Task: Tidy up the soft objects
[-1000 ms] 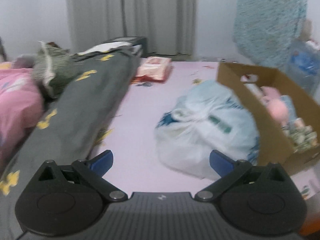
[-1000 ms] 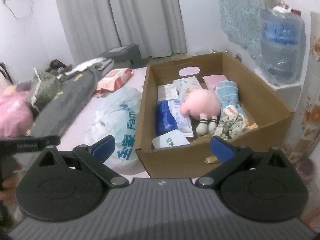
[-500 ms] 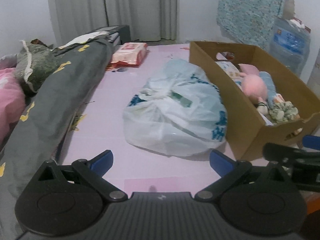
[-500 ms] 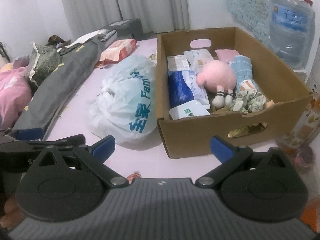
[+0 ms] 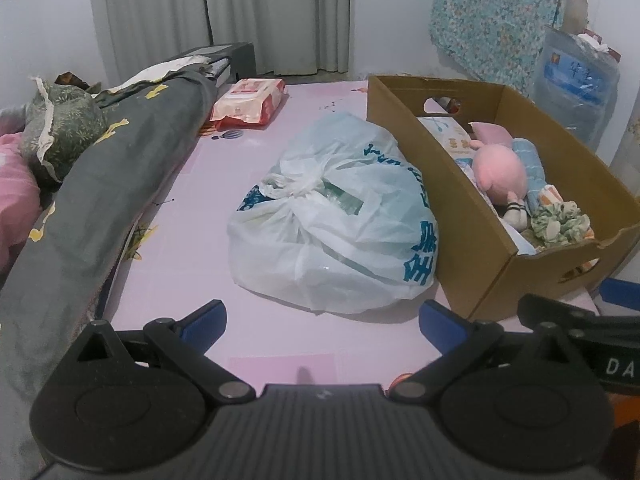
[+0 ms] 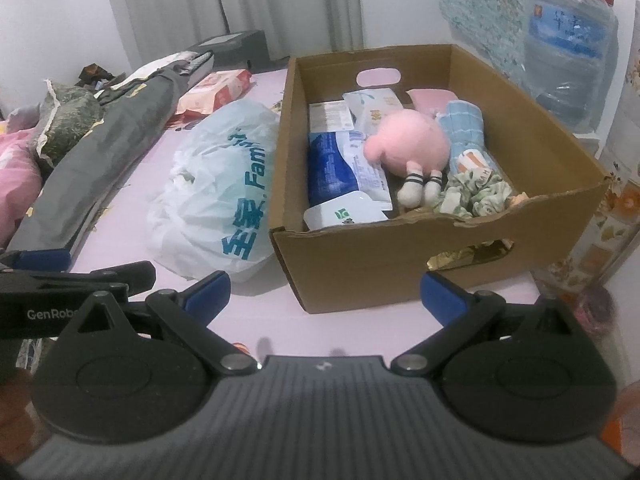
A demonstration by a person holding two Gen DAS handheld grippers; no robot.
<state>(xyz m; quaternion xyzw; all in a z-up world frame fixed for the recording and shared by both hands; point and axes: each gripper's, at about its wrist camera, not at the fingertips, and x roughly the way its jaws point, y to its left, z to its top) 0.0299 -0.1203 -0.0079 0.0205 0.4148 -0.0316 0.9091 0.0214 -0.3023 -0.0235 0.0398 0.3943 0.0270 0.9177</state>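
Both tongs wide apart and empty: left tongs sit at the near edge of the bed facing the tied plastic bag, right tongs face the near wall of the cardboard box. The soft things are already in the box, which sits on the pink sheet along the right edge of the bed: pink plush toy in the middle, blue towel just beside it on the right, crumpled green cloth at the near right corner, pouches and packets on the left. The bag touches the box's left wall. Grey blanket runs down the left edge; a wipes pack lies at the far end. Risks, judged: the two tongs are close together, and the right one shows at the lower right of the left view, so a cross reach could knock them into each other. The near box wall is torn and soft at the rim, so pushing on it could fold it or slide the box. The bag is slippery and loose; a pinch on thin film may tear it or slip off, and the knot is the safer hold. The plush is round and squashy and could pop out of a shallow grip. The green cloth may drag neighbouring items out when lifted. What is inside the bag cannot be told.
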